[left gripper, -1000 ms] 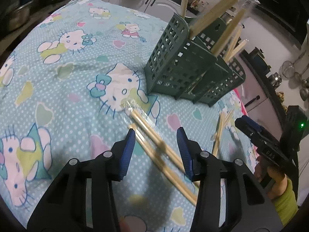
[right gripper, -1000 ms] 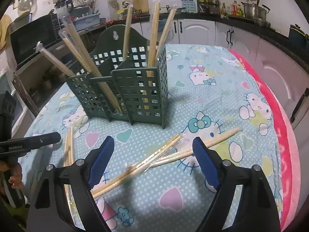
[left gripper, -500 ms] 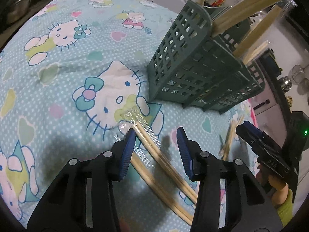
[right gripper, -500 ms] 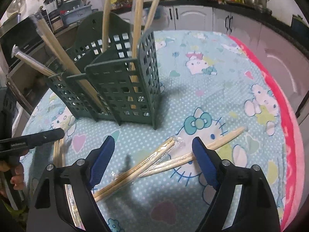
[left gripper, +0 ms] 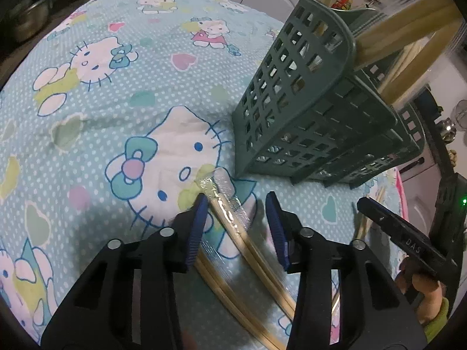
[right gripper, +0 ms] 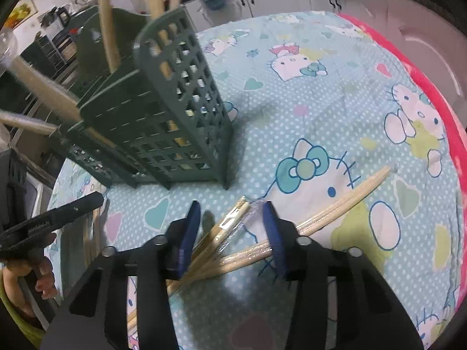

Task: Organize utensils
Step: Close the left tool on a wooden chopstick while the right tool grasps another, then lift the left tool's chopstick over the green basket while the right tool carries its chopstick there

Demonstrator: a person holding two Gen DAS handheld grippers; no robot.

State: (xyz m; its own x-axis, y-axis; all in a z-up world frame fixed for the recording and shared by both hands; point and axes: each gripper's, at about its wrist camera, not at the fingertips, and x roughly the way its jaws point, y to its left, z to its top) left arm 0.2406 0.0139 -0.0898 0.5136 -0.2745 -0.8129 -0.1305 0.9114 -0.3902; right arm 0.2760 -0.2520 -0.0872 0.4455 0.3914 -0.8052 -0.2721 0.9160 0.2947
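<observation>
Pick-up step: left gripper (left gripper: 237, 213) and right gripper (right gripper: 231, 217), both wide open and empty, straddle wrapped chopsticks (left gripper: 230, 218) lying on the counter (left gripper: 122, 87) beside the green caddy (left gripper: 306, 116); next, closing squarely.

Indoor lighting is moderate and even. Soft shadows fall on the patterned cloth (left gripper: 122, 93) beneath the tongs. Glare marks the plastic wrap (left gripper: 224, 192) on the chopsticks. Fisheye distortion bends all edges; corners vignette black. The green holder (right gripper: 175, 110) shows motion blur.
</observation>
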